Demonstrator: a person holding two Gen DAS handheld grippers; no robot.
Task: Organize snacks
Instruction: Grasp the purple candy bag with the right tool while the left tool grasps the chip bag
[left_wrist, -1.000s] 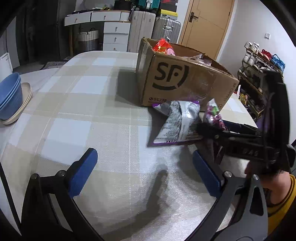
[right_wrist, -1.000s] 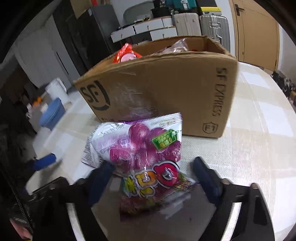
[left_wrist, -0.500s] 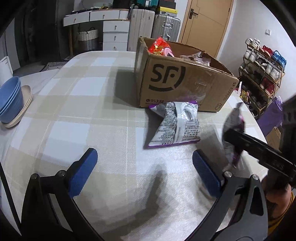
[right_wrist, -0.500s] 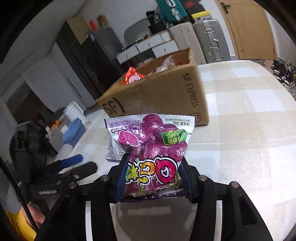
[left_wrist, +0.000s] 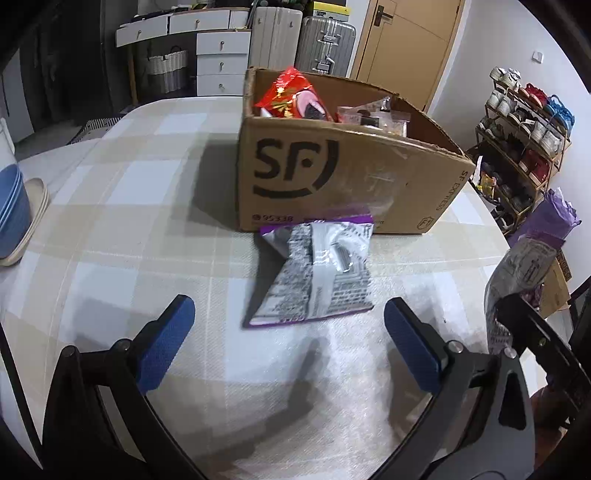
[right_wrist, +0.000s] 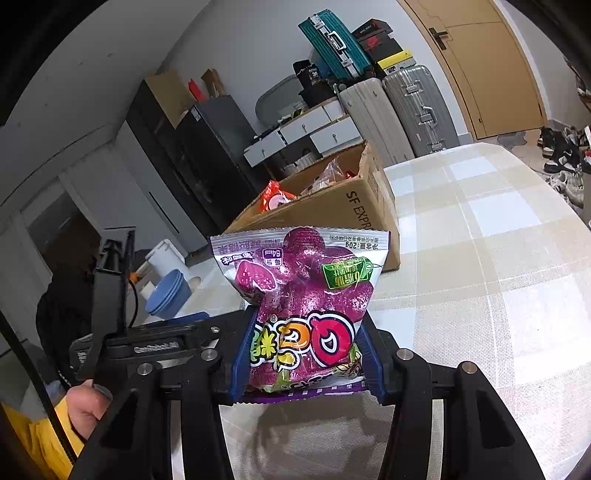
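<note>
My right gripper (right_wrist: 304, 354) is shut on a purple candy bag (right_wrist: 306, 295), held upright above the checked table; the same bag (left_wrist: 517, 273) shows at the right edge of the left wrist view. A second purple bag (left_wrist: 317, 273) lies printed-side up on the table, just in front of the brown cardboard box (left_wrist: 343, 177), which holds a red packet (left_wrist: 288, 96) and other snacks. My left gripper (left_wrist: 288, 343) hovers open over the table, short of the lying bag, with nothing between its blue pads.
Stacked blue and cream bowls (left_wrist: 14, 214) sit at the table's left edge. A shoe rack (left_wrist: 517, 147) stands beyond the right edge. Drawers and suitcases (left_wrist: 325, 44) line the far wall. A hand in a yellow sleeve (right_wrist: 81, 406) holds the left gripper.
My right gripper closed on the purple candy bag and lifted it up and away from the box to the right. The left gripper edged slightly toward the lying bag.
</note>
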